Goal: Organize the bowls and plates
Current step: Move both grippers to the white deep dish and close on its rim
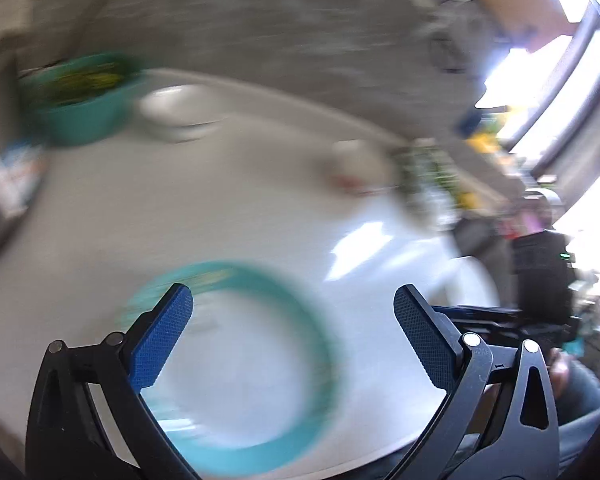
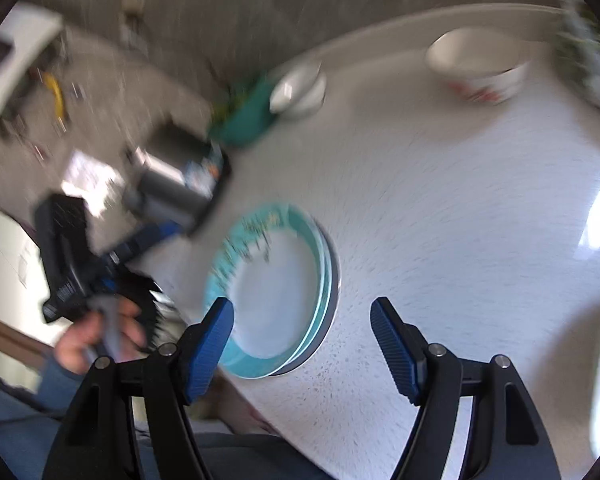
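Note:
A stack of teal-rimmed plates (image 1: 252, 368) lies on the white round table (image 1: 220, 208), right under my open, empty left gripper (image 1: 292, 308). The stack also shows in the right wrist view (image 2: 276, 300), just left of my open, empty right gripper (image 2: 302, 320). A teal bowl (image 1: 84, 100) and a small white bowl (image 1: 172, 108) stand at the far left edge. A white bowl with red marks (image 1: 356, 164) stands further right; it also shows in the right wrist view (image 2: 480, 68). Both views are motion-blurred.
A plant (image 1: 428, 172) stands at the table's far right edge. In the right wrist view the left gripper's body (image 2: 72, 264) and the hand holding it sit left of the plates, beyond the table edge. A grey box (image 2: 176, 184) lies off the table.

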Tool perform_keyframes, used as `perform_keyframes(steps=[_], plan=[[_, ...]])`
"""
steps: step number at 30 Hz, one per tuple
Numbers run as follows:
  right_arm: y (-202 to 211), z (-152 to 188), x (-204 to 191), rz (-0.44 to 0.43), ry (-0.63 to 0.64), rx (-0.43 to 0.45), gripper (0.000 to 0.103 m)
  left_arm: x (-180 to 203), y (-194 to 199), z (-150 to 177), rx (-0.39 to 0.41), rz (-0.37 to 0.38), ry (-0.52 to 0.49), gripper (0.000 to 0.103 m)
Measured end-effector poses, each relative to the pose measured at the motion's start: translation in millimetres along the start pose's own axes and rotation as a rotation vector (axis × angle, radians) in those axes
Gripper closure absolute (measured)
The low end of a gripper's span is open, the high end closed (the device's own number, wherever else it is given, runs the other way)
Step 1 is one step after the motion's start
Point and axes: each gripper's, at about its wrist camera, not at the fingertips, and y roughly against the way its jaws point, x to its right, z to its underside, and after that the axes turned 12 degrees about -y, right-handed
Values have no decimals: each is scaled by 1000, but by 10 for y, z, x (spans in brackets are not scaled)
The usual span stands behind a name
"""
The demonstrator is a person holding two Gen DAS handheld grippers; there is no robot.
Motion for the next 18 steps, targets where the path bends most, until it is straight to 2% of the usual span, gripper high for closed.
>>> perform_keyframes(steps=[2,5,7,9,12,15,18], plan=[[393,-92,184,-19,-28,49,29,366,-278,-113,-10,69,-26,1],[1185,-266,709,25,-90,145,29,969,-851,-190,-96,173,-28,1],[1558,-334,1068,54,-129,175,29,1322,-1234,-176,-161,198,-52,1],[1843,-364,1465,117,-171,186,28,1605,-1560,-131,-228,199,-79,1],[2055,-269,1915,158,-231,163,28,1916,-1969,-68,-289,183,-79,2],[2142,-180,2306,144,-295,124,28,2057,-2223,-38,-336,155,-76,3],[2034,-208,2425,117,-300,66,31,2200,-2415,-1,-362,132,-73,3]])
